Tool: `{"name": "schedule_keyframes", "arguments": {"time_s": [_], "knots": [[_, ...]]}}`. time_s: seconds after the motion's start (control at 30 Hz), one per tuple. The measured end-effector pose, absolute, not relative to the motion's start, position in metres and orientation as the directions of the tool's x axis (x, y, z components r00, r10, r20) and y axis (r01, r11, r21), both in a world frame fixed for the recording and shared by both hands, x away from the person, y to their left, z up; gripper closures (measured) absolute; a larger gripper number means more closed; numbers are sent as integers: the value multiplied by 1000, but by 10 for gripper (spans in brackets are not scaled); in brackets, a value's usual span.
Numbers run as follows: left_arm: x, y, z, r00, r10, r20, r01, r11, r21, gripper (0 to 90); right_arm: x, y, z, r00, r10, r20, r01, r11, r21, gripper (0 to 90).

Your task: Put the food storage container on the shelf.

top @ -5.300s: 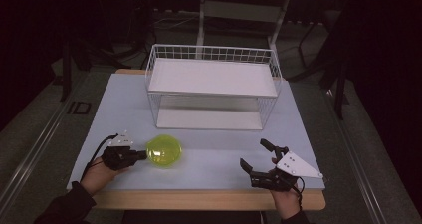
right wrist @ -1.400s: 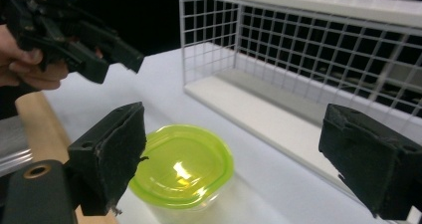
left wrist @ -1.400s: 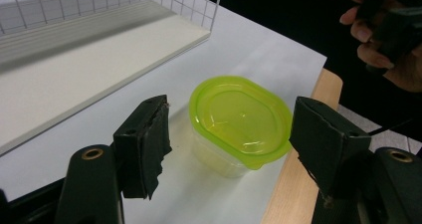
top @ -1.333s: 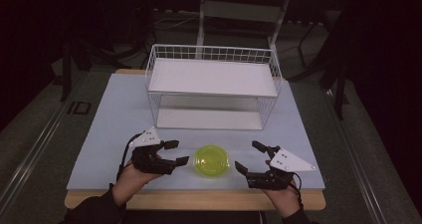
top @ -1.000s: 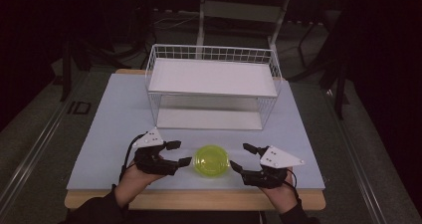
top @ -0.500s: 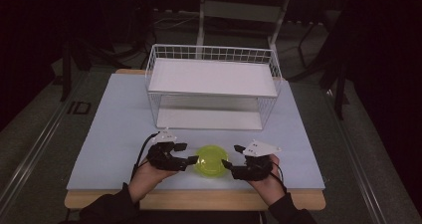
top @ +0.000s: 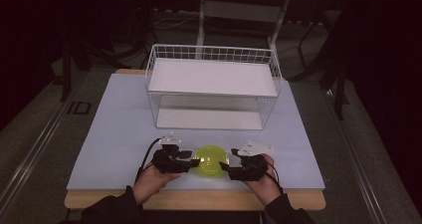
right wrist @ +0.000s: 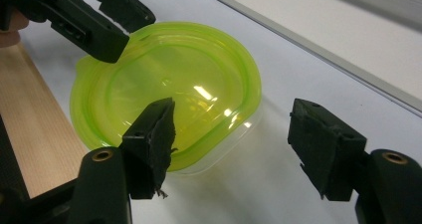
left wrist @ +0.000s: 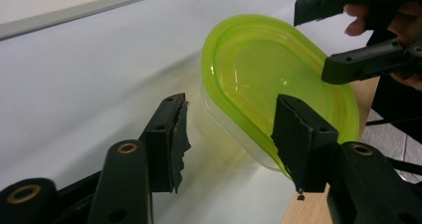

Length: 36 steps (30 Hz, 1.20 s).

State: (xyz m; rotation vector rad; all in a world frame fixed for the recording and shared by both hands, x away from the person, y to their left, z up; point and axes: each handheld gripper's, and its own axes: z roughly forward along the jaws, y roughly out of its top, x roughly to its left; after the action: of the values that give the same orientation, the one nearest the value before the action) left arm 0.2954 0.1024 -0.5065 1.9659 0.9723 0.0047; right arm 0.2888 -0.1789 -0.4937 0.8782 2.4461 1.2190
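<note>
High view: a round container with a yellow-green lid (top: 212, 160) is seen on the pale blue table mat (top: 114, 129), in front of the white wire basket (top: 213, 87) and well apart from it, close to the mat's near edge. The left gripper (top: 191, 160) is placed just at the container's left side, the right gripper (top: 227, 166) just at its right side; each is held in a hand entering from the bottom.

Left gripper view: the jaws are seen apart, having just been closing. The container's near rim (left wrist: 259, 134) lies between them; one jaw overlaps the lid's edge, the other stands clear on the mat side. No pressing of the pads on the container is observed. The right gripper (left wrist: 323, 40) is noted beyond the container's far rim.

Right gripper view: the jaws are held apart. One jaw is seen in front of the lid (right wrist: 169, 84), the other over bare mat beside the container. No grip is recorded. The wooden table edge (right wrist: 35, 129) is noted beside the container.
</note>
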Motion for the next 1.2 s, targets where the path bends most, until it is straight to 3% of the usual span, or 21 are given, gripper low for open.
{"name": "schedule_keyframes", "arguments": {"time_s": [0.27,0.53,0.77,0.83,0.87,1.07,1.2], "knots": [[281,97,-505,691,618,-375,639,-280,717,569,285,-180,-494,-782,618,76,434,452,779,404],[272,100,-502,680,631,-373,642,-266,719,660,278,-181,-492,-785,595,174,489,422,764,625],[265,101,-497,655,653,-381,650,-228,725,758,276,-182,-492,-765,589,260,549,387,740,728],[261,98,-493,673,663,-329,617,-256,744,806,275,-182,-492,-755,602,260,560,385,734,794],[259,96,-493,680,668,-302,601,-271,752,810,276,-182,-492,-748,615,250,562,386,731,803],[261,99,-490,664,670,-332,612,-231,756,812,280,-183,-489,-729,625,280,584,353,731,809],[264,103,-477,669,664,-333,589,-201,782,812,281,-184,-475,-739,621,261,548,331,768,811]]}}
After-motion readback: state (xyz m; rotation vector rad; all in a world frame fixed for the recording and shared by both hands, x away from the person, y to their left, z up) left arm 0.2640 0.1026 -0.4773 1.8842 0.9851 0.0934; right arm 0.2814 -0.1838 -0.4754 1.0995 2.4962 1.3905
